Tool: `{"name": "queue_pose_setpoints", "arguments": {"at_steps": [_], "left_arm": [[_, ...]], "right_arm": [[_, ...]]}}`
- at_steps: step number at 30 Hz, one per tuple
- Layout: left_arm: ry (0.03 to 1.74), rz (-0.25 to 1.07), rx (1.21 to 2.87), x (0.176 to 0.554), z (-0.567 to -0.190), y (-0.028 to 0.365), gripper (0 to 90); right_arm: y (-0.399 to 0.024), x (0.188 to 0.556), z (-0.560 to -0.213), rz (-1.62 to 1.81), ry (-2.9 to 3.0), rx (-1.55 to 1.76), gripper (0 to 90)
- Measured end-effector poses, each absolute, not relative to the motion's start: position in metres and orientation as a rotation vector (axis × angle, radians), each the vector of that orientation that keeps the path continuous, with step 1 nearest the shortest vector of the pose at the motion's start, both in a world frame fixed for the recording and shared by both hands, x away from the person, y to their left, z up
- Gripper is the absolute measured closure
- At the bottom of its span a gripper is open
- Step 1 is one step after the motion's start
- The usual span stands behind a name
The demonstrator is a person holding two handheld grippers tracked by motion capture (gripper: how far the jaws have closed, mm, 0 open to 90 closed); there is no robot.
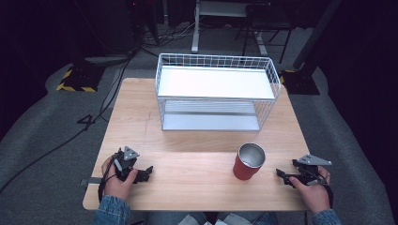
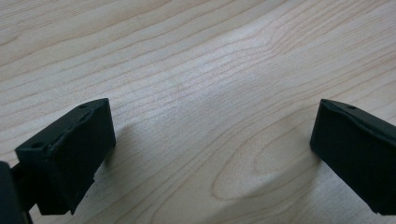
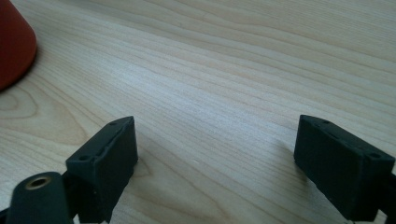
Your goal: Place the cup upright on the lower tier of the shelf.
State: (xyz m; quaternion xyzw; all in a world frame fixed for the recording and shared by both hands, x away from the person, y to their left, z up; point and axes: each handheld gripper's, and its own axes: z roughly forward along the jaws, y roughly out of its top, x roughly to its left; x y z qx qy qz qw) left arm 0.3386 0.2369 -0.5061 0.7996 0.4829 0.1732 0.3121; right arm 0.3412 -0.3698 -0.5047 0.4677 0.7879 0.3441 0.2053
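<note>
cup (image 1: 248,162): red outside, bare metal inside, upright w/ mouth up, on the worktop (image 1: 187,168) near the front edge, right of centre. Nearest thing to either gripper, so likely the thing to be picked up. Its red side also shows at the top-left corner of the right gripper view (image 3: 14,44).
right gripper (image 1: 282,175): rests low on the worktop just beside the cup, on its right, apart from it, no contact. Fingers (image 3: 105,154) released, spread w/ bare wood between them. Tips point toward the cup, prob. lined up for a side grasp.
left gripper (image 1: 146,172): rests at the front left, well apart from the cup. Fingers (image 2: 70,149) released, wide apart, bare wood between, nothing held. Looks parked, out of the way.
hands: left hand (image 1: 118,180) and right hand (image 1: 313,190) each wrapped round a gripper body, sleeves come in from the bottom edge.
rack (image 1: 217,91): white wire rack w/ two shelves, at the back of the worktop, centred. Both shelves bare. Open side faces the person, so prob. the drop spot for the cup, a guess.
step (judgement): start pose, nothing grasped yet. Next move prob. needs the right gripper to slide left and close the fingers on the cup wall.
risk (judgement): smooth round wall, tall cup, could tip if nudged off-centre.
</note>
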Motion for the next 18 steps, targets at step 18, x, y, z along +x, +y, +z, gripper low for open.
{"name": "queue_pose_setpoints", "arguments": {"at_steps": [18], "left_arm": [[1.274, 0.457, 2.11, 0.3386, -0.5061, 0.2369, 0.6]], "right_arm": [[-0.37, 0.3413, -0.5046, 0.961, 2.197, 1.305, 13.6]]}}
